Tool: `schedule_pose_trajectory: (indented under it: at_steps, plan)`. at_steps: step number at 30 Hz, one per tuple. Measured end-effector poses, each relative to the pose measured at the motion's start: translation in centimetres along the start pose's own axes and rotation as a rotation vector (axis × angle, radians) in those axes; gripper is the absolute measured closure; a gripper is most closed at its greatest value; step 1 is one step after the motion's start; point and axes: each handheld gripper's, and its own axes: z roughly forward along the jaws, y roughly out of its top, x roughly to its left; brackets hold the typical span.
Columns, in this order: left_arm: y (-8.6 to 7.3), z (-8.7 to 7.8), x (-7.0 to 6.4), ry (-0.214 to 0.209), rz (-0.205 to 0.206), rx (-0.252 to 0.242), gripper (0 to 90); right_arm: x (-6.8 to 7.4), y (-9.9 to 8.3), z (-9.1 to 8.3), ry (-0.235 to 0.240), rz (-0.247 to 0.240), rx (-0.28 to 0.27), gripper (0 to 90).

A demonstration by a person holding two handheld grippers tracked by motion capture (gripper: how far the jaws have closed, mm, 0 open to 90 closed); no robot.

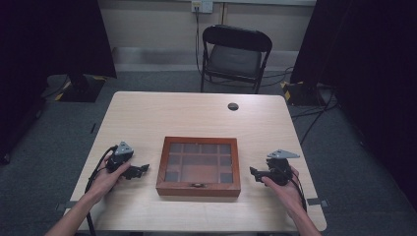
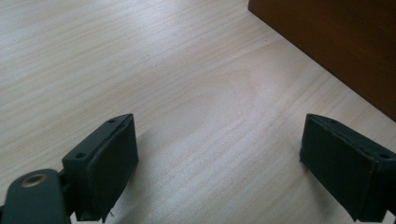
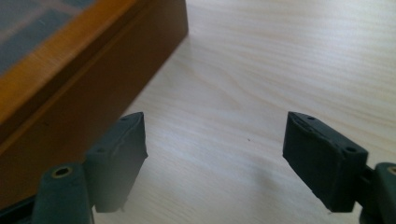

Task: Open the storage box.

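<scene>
While both hands rest low on the table, findings read as follows.
Left gripper: beside the wooden box on its left, jaws pointing at its side, spread wide, holding nothing.
Right gripper: beside the box on its right, jaws likewise wide apart and empty.
Box: closed, near the front edge, midway between the grippers.
High view: glass lid with compartments, front clasp.
Gripper views: bare wood between jaws; box wall close ahead.
Room: open tabletop behind the box.
</scene>
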Motion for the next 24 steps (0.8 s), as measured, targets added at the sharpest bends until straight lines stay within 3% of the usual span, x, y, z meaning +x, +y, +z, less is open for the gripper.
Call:
schedule_pose_trajectory:
  at_steps: [8, 17, 20, 24]
  plan:
    - [0.0, 0.0, 0.0, 0.000, -0.003, -0.002, 10.7, 0.9, 1.4, -1.4, 0.105, -0.003, -0.053, 33.4]
    - [0.0, 0.0, 0.0, 0.001, 0.002, 0.002, 10.1, 1.8, 2.4, -1.9, 0.221, 0.015, -0.055, 42.5]
    - [0.0, 0.0, 0.0, 0.001, -0.001, 0.000, 9.8, 2.4, 3.1, -2.4, 0.236, -0.002, -0.073, 44.4]
    - [0.0, 0.1, 0.0, 0.002, -0.003, -0.002, 9.8, 3.6, 4.1, -2.8, 0.304, -0.023, -0.094, 47.9]
